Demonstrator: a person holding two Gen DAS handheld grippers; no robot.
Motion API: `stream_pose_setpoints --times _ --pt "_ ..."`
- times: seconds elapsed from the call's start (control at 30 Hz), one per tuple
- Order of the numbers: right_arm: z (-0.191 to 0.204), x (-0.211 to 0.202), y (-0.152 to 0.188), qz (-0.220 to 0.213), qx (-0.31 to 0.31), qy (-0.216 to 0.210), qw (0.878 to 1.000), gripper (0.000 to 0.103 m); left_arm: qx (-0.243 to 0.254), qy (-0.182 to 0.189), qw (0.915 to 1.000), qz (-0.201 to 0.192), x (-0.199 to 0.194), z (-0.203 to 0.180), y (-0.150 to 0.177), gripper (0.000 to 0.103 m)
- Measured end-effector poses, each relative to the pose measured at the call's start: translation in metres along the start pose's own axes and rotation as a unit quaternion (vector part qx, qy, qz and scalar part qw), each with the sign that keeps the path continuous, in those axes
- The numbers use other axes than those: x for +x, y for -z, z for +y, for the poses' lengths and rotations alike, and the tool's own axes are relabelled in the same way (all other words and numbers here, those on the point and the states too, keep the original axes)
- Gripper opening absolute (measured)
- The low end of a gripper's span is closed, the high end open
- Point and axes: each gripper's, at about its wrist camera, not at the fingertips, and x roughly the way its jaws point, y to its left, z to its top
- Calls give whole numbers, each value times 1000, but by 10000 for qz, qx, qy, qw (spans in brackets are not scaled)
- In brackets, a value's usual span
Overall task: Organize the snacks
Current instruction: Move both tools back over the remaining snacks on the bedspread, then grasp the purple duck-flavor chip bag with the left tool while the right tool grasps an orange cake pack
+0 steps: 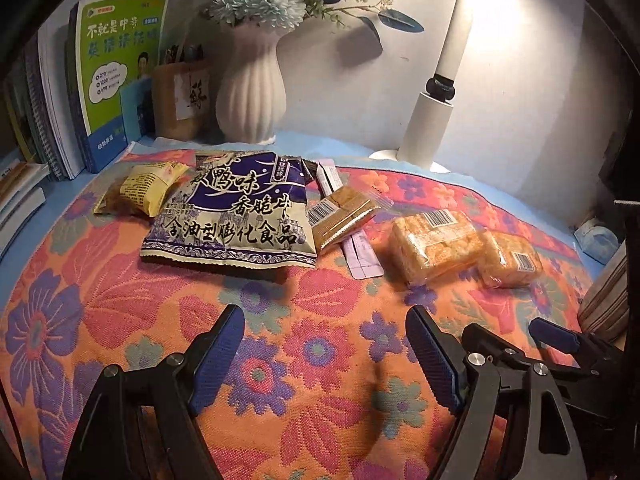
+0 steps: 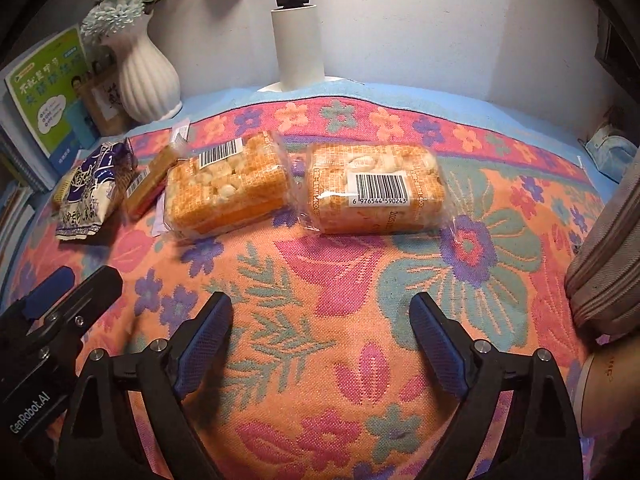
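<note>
Snacks lie in a row on the flowered cloth (image 1: 280, 360). From the left: a yellow packet (image 1: 138, 192), a large blue-and-cream chip bag (image 1: 236, 216), a brown wafer pack (image 1: 344, 212) over a pink sachet (image 1: 362, 252), and two clear packs of orange puffed cakes (image 1: 436, 244) (image 1: 510, 260). The cakes also show in the right wrist view (image 2: 228, 188) (image 2: 376, 188), with the chip bag (image 2: 90, 196) at the left. My left gripper (image 1: 324, 344) is open and empty, in front of the chip bag. My right gripper (image 2: 320, 332) is open and empty, in front of the two cake packs.
At the back stand a white vase with flowers (image 1: 252, 88), a white lamp post (image 1: 432, 120), a brown pen holder (image 1: 182, 100) and books (image 1: 116, 80). A grey pouch (image 2: 608, 264) lies at the right edge. A blue face mask (image 2: 612, 152) sits at the far right.
</note>
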Motion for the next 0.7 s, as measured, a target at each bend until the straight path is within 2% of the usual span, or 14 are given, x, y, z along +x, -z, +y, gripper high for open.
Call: stream_pose_setpoints --times 0.3,0.7 --pt "4 2 1 35 -114 49 9999 97 -108 -91 9999 -7 -1 6 0 81" --pt "8 7 -1 106 -220 6 9997 103 -732 96 9971 171 4 30 -1 81"
